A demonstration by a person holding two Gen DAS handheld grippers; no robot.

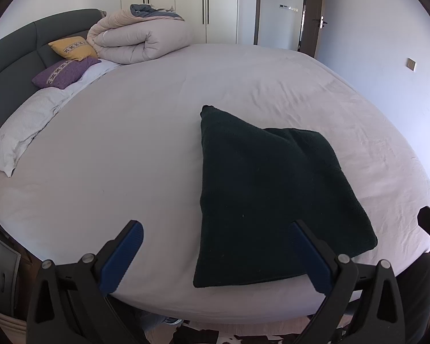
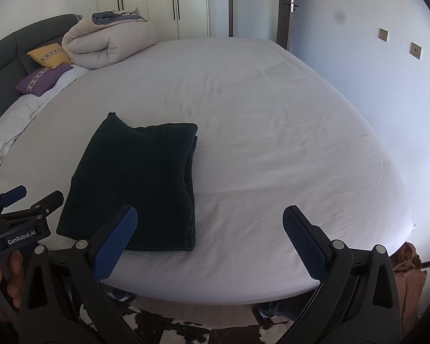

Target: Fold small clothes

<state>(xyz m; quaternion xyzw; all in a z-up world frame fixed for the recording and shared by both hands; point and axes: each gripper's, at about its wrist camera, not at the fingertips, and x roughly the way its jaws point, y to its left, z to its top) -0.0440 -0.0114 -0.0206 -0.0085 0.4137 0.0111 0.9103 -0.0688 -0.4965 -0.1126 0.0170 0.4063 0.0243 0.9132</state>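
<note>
A dark green fleece garment [image 1: 266,200] lies folded into a thick flat rectangle on the white bed sheet [image 1: 129,149], near the bed's front edge. It also shows in the right wrist view [image 2: 134,183], with stacked layers visible along its right side. My left gripper [image 1: 215,226] is open and empty, hovering over the garment's near left corner. My right gripper [image 2: 209,215] is open and empty, just right of the garment's near edge. The left gripper also shows in the right wrist view [image 2: 31,196], left of the garment.
A rolled beige duvet [image 1: 140,40], a yellow cushion [image 1: 73,47], a purple cushion [image 1: 63,71] and a white pillow [image 1: 23,134] lie along the dark headboard [image 1: 11,57] at the back left. Wardrobes and a door stand behind. A cowhide rug [image 2: 186,326] lies below the bed.
</note>
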